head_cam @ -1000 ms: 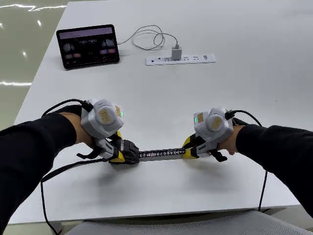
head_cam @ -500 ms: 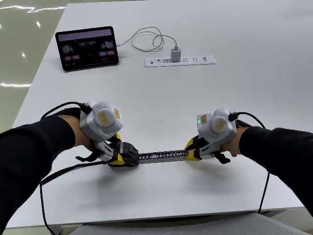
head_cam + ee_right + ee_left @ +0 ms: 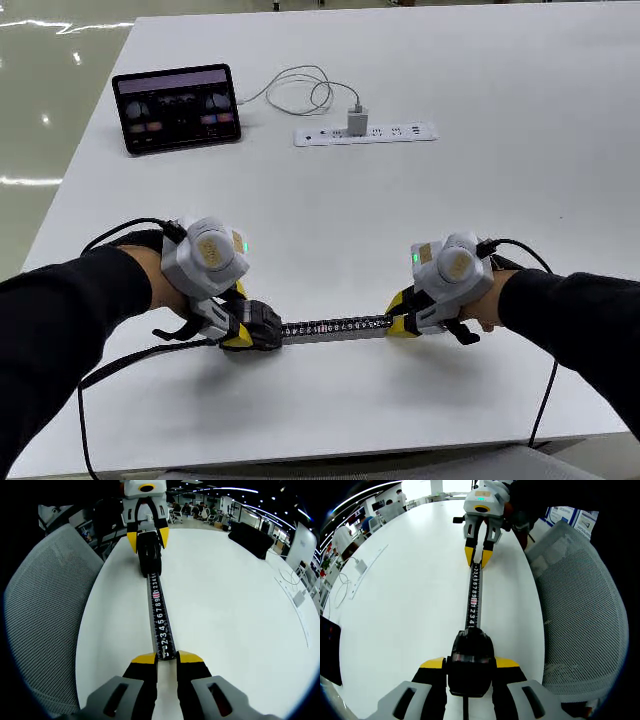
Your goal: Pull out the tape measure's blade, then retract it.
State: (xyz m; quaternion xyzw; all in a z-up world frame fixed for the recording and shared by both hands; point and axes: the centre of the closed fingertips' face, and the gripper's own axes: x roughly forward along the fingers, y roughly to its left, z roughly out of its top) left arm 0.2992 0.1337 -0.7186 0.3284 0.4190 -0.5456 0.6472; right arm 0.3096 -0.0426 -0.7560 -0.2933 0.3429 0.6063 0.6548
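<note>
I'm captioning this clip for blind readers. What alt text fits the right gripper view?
The right gripper pinches the tip of a tape measure's blade, stretched flat over a white table to the black case clamped in the left gripper. A mesh chair sits alongside.

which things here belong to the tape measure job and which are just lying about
In use: black tape measure case, its black numbered blade, left gripper, right gripper.
Lying about: black tablet, white power strip, white charger with cable.
</note>
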